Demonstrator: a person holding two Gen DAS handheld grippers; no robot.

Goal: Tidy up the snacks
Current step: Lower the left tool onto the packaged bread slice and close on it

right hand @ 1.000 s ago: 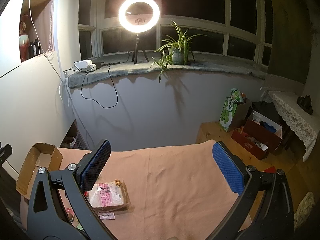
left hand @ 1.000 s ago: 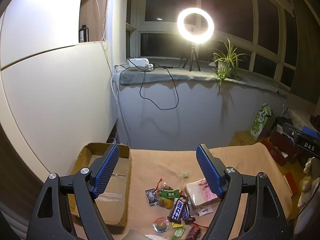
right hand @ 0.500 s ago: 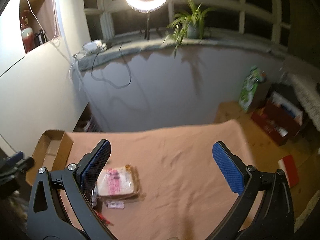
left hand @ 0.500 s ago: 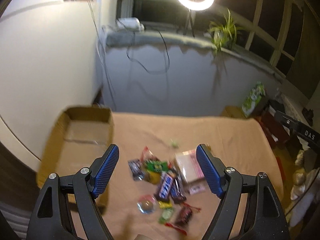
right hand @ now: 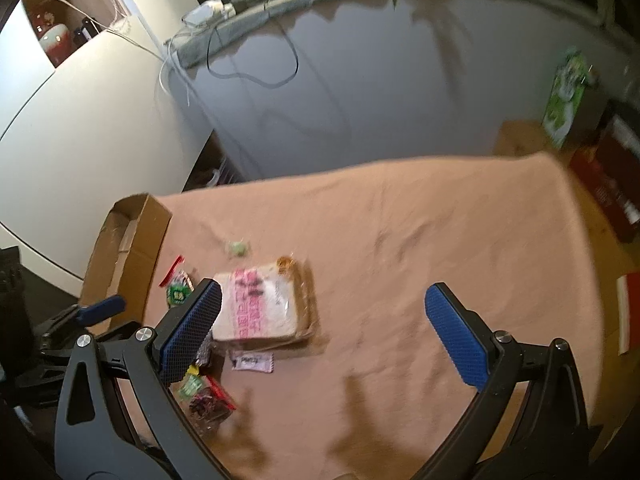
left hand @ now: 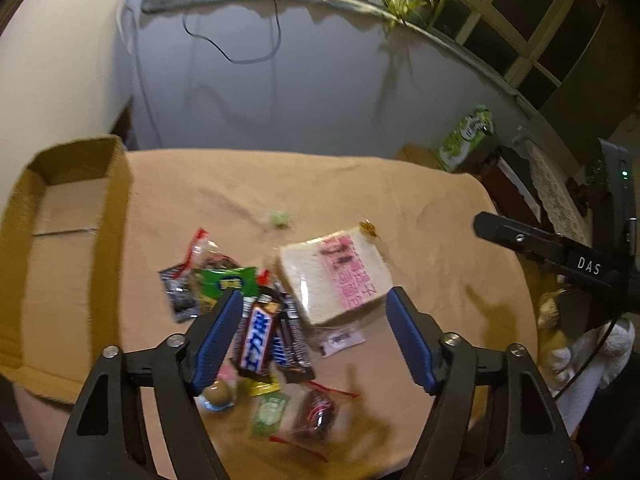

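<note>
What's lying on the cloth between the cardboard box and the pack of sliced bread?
A heap of small snack wrappers lies between the cardboard box and the bread pack, in the left wrist view.

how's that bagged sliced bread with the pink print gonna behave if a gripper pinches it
The bagged bread will probably squash rather than resist: it looks like soft white slices. Its clear wrapper shows glare, so the pads may slip on the film. It is likely light for its bulk, so the loose bag end may flop when lifted.

The right hand-held gripper [right hand: 322, 330] hangs wide apart over the bread packet [right hand: 262, 306].
</note>
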